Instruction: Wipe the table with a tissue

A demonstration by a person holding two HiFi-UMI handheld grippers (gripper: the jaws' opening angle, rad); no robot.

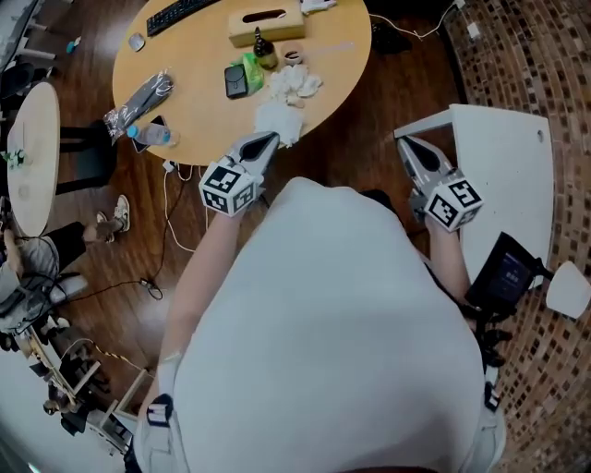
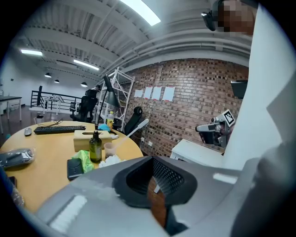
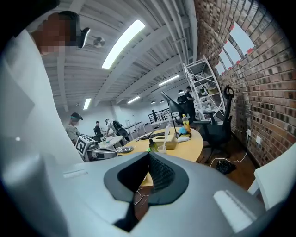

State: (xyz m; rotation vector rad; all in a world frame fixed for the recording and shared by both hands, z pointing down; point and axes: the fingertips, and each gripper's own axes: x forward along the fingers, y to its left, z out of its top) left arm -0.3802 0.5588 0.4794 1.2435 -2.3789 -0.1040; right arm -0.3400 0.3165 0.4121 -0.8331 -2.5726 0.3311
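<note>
Round table [image 1: 199,106]: foil packet [image 1: 138,100] & water bottle [image 1: 148,135] at its left edge. Mid-table there's a phone [image 1: 235,80], green cloth [image 1: 252,69] & small dark bottle [image 1: 265,51], w/ a tissue box [image 1: 266,23] toward the far edge. Heap of crumpled tissues [image 1: 294,83] just right of those. One tissue [image 1: 277,118] lies at the near edge. Left tool [image 1: 269,139] is just off that edge, tip just beside the tissue, jaws pressed together, nothing btwn them. Right tool [image 1: 404,143] is well apart to the right, over the floor, nr the corner of a white side table [image 1: 503,175]. Its jaws are also together, empty.
</note>
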